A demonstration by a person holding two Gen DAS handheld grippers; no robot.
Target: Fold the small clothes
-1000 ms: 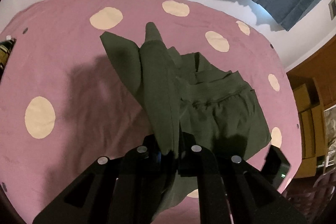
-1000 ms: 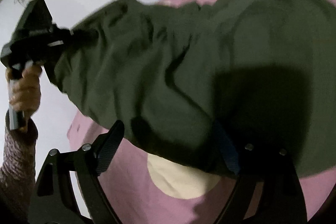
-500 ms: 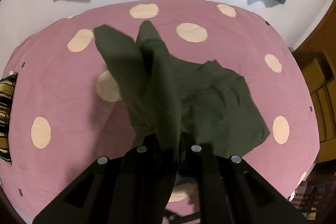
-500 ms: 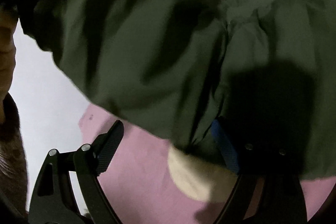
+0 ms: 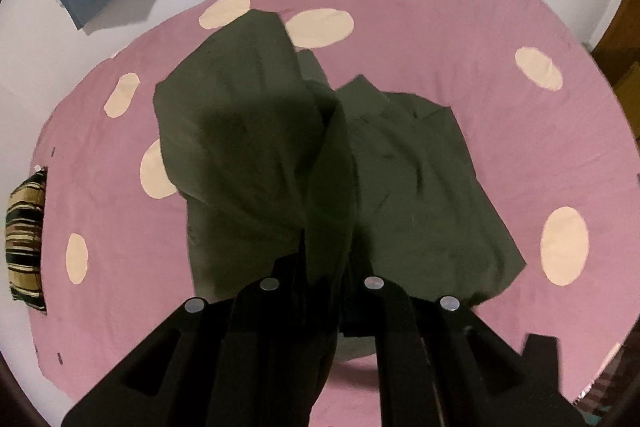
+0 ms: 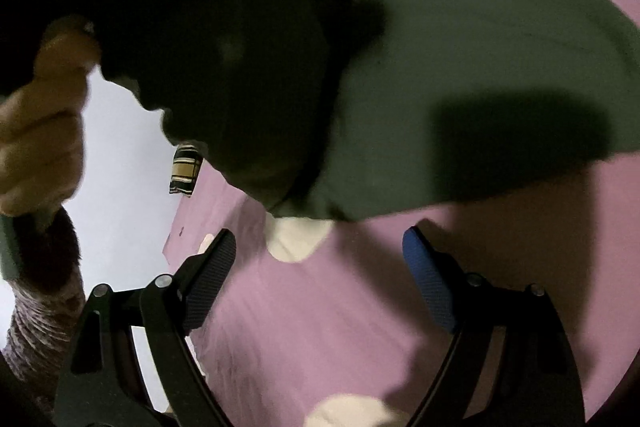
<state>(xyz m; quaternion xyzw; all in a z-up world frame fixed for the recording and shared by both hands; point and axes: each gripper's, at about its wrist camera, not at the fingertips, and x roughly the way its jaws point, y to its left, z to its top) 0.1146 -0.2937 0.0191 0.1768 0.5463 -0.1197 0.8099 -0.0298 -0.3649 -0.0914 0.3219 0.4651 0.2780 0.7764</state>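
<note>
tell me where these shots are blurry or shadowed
Left wrist view: mostly sharp, fisheye-bent at the edges; a dark shadow lies across the green garment pinched in the left gripper. Right wrist view: motion-smeared, the hand and bedsheet soft; a hard shadow on the cloth beyond the open right gripper.

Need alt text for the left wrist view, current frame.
The left gripper is shut on a fold of the dark olive-green cloth garment, lifting it while the rest lies rumpled on the pink bedsheet with cream ovals. A striped cushion sits at the left edge.
</note>
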